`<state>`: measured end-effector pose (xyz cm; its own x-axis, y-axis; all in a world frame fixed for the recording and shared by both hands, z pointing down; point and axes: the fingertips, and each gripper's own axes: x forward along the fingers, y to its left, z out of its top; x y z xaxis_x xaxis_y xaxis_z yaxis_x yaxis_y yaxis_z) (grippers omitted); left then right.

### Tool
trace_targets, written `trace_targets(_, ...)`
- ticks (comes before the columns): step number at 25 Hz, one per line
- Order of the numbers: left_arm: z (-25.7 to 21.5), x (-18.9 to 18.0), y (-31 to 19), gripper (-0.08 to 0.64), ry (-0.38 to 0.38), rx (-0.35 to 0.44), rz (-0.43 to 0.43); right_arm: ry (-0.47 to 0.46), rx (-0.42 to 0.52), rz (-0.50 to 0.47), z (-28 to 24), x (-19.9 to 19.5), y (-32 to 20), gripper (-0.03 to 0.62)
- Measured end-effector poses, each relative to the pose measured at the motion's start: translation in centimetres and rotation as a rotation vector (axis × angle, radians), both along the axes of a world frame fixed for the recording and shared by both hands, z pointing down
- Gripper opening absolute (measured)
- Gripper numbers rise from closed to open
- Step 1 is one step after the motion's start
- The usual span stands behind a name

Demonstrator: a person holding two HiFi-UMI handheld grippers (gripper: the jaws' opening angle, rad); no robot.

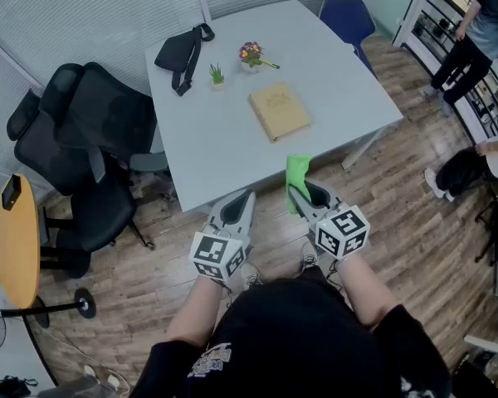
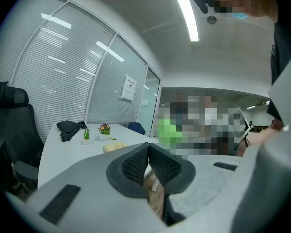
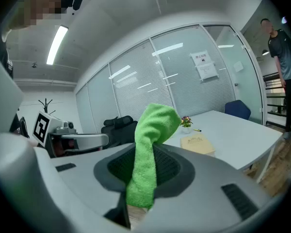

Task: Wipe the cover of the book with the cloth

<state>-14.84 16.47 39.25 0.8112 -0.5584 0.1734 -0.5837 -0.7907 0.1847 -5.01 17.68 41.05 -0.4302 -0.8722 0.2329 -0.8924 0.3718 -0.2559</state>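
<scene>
A tan book (image 1: 279,110) lies flat near the middle of the white table (image 1: 232,148); it also shows in the right gripper view as the book (image 3: 198,143) and small in the left gripper view as the book (image 2: 115,147). My right gripper (image 1: 297,191) is shut on a green cloth (image 1: 297,172), which stands up from the jaws as the cloth (image 3: 150,144). My left gripper (image 1: 242,199) is shut and empty, its pads (image 2: 136,163) pressed together. Both grippers hover over the wooden floor, short of the table's near edge.
On the table's far part lie a black bag (image 1: 181,55), a small green plant (image 1: 217,75) and a flower pot (image 1: 251,55). Black office chairs (image 1: 83,131) stand left of the table, a blue chair (image 1: 347,16) behind it. A person (image 1: 473,36) stands at the far right.
</scene>
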Motion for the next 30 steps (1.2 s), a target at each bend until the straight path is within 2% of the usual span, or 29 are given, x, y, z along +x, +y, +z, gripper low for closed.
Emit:
trace_targets(6, 0.0, 0.2, -0.5, 0.006, 0.000, 0.001, 0.001, -0.001, 0.004, 0.004, -0.1, 0.3, -0.5, 0.095)
trace_targets(13, 0.2, 0.9, -0.8, 0.006, -0.012, -0.004, -0.006, -0.047, 0.015, 0.009, -0.2, 1.2, -0.7, 0.097)
trace_targets(20, 0.5, 3.5, -1.6, 0.006, -0.036, -0.007, -0.037, -0.055, 0.008, -0.020, 0.4, 4.1, -1.8, 0.097)
trace_targets(24, 0.4, 5.7, -1.9, 0.012, -0.026, -0.007, -0.071, -0.061, 0.007, -0.053, 0.4, 6.6, -2.6, 0.097)
trace_targets(27, 0.6, 7.5, -2.4, 0.131, -0.030, -0.012, -0.106, -0.065, 0.006, -0.084, 0.4, 8.4, -3.3, 0.097)
trace_targets(30, 0.8, 9.2, -2.7, 0.219, -0.045, -0.013, -0.152, -0.069, 0.005, -0.122, 0.5, 10.1, -3.7, 0.097)
